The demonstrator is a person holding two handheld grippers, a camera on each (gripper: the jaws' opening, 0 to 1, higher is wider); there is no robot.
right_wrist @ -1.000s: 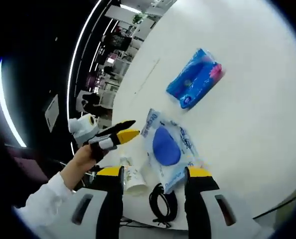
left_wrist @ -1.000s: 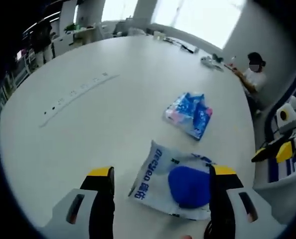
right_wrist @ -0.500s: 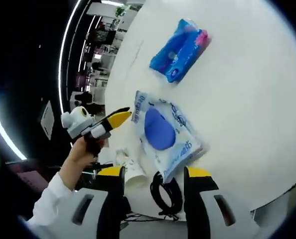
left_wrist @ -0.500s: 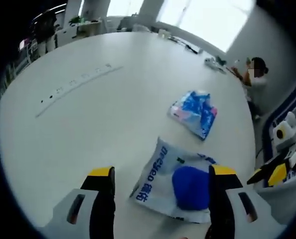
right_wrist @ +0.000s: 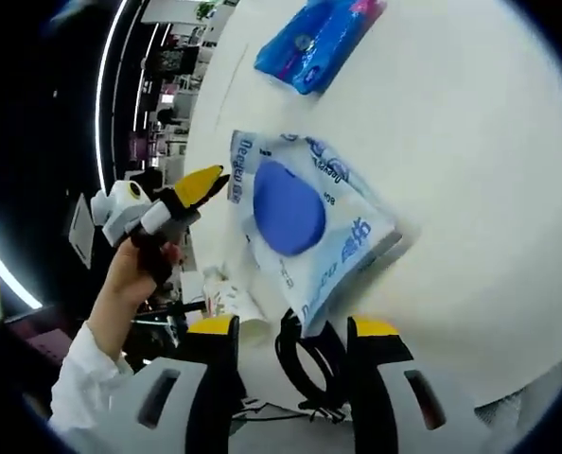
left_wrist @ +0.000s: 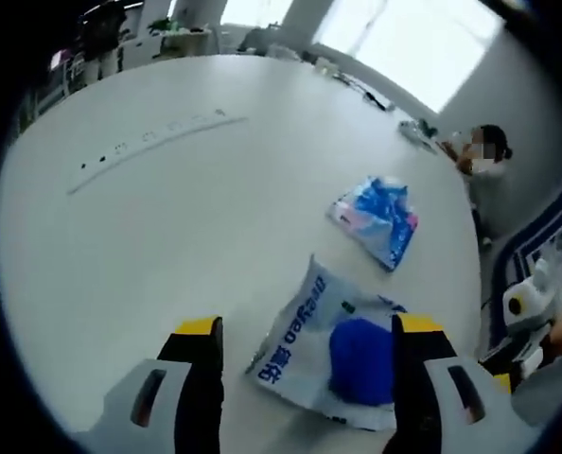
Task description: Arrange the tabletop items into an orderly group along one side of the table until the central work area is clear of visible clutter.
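A white wipes pack with a blue oval lid (left_wrist: 333, 345) lies flat on the white table (left_wrist: 167, 227), between the tips of my open left gripper (left_wrist: 307, 331), which hovers above it. Beyond it lies a blue tissue pack (left_wrist: 377, 219). In the right gripper view the wipes pack (right_wrist: 300, 218) sits just ahead of my open right gripper (right_wrist: 294, 331), and the tissue pack (right_wrist: 314, 38) is at the top. The left gripper (right_wrist: 182, 194), held by a hand, hangs to the left of the wipes pack. Neither gripper holds anything.
A coiled black cable (right_wrist: 305, 364) and a paper cup (right_wrist: 234, 303) lie near the table edge between my right jaws. A row of inset sockets (left_wrist: 158, 137) crosses the far table. A person (left_wrist: 484, 156) sits at the far right edge, with small items nearby.
Both cameras have shifted. The right gripper has come closer to the wipes pack, which looks larger. The left gripper has risen in the right gripper view. The packs have not moved.
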